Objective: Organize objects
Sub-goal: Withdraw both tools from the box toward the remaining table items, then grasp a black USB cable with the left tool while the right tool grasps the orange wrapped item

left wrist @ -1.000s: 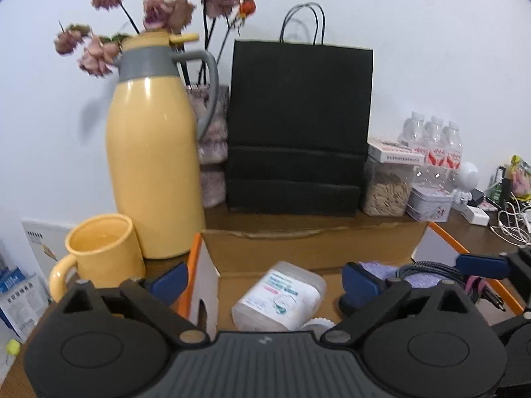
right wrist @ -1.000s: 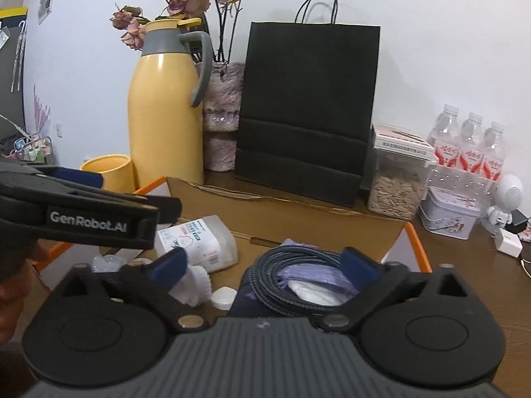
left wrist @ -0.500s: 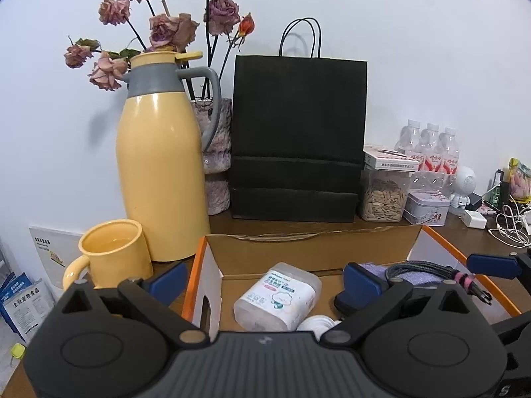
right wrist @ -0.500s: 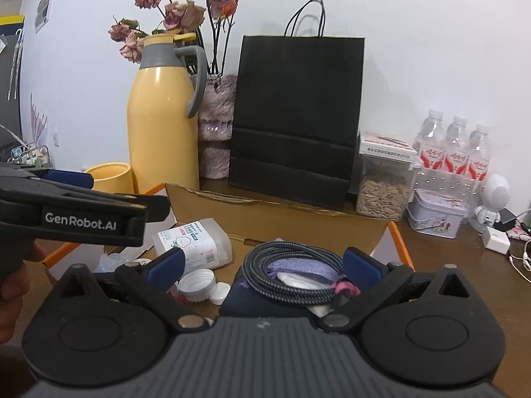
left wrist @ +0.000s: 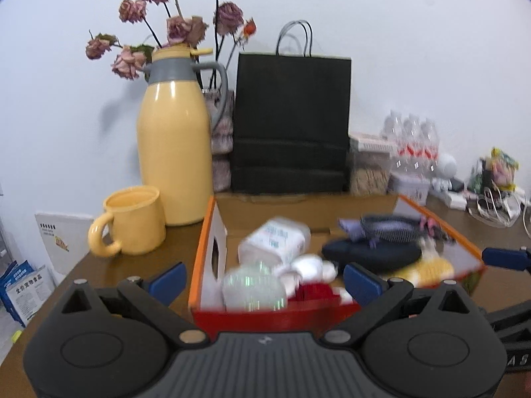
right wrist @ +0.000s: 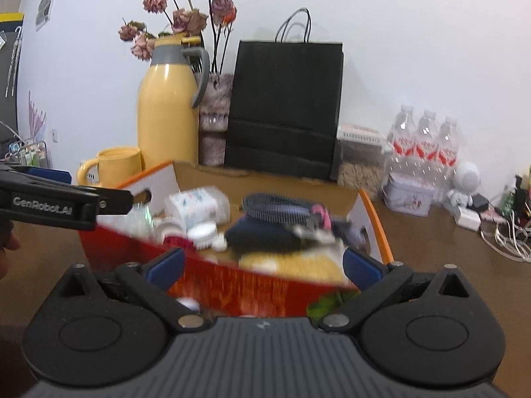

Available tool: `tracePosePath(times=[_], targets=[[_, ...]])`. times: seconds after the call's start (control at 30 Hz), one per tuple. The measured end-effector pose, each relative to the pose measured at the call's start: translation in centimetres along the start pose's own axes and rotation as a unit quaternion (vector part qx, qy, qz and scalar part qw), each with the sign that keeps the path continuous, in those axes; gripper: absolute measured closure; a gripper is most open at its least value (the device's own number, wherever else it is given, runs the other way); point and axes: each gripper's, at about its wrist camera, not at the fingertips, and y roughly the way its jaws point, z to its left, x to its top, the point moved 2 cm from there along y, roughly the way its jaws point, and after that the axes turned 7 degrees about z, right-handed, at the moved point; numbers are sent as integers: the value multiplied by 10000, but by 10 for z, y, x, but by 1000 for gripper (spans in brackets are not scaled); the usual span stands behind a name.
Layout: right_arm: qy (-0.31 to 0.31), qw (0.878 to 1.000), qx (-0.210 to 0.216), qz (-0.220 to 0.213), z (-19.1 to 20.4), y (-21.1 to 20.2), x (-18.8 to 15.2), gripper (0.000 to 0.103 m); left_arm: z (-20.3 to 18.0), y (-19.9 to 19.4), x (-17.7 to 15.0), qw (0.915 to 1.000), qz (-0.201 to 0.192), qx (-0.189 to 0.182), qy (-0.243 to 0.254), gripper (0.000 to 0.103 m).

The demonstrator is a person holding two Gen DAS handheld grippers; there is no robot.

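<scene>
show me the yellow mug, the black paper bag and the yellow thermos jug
yellow ceramic mug [left wrist: 136, 222], left wrist view, on its side wall
black paper bag [left wrist: 292, 122], left wrist view, front panel
yellow thermos jug [right wrist: 167, 116], right wrist view, on its body

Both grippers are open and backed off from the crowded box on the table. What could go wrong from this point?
1. The box is packed: the white bottle, dark pouch and coiled cable overlap, so a gripper reaching for one may drag another.
2. The yellow mug and tall yellow thermos stand close to the box's left wall; the left gripper could knock them.
3. Both views are motion-blurred, so aiming may be off.
</scene>
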Motion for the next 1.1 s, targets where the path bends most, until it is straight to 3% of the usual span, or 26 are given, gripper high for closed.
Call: tracePosePath(times=[0.37, 0.7, 0.8, 0.83, 0.87, 0.93, 1.1], targets=[[-41, 9989, -42, 464, -5, -14, -43, 0, -11, -2, -49, 9950, 889, -293, 335, 2], [-7, 9949, 41, 1007, -6, 6, -54, 0, -25, 21, -64, 9897, 1382, -99, 368, 4], [-89, 9938, 51, 1107, -3, 16, -53, 1, -25, 26, -65, 9893, 1417, -214, 264, 15], [-102, 9938, 68, 1106, -2, 19, -52, 2, -25, 24, -65, 9900, 1368, -229, 269, 29], [-93, 9937, 106, 1115, -2, 21, -51, 3, -25, 22, -65, 9906, 1310, -259, 291, 49], [-53, 9935, 205, 1121, -1, 24, -49, 8, -24, 17, -65, 9915, 1206, -389, 280, 69], [13, 9921, 464, 1168, 3, 31, -45, 23, -24, 16, -65, 9918, 1142, -523, 226, 75]])
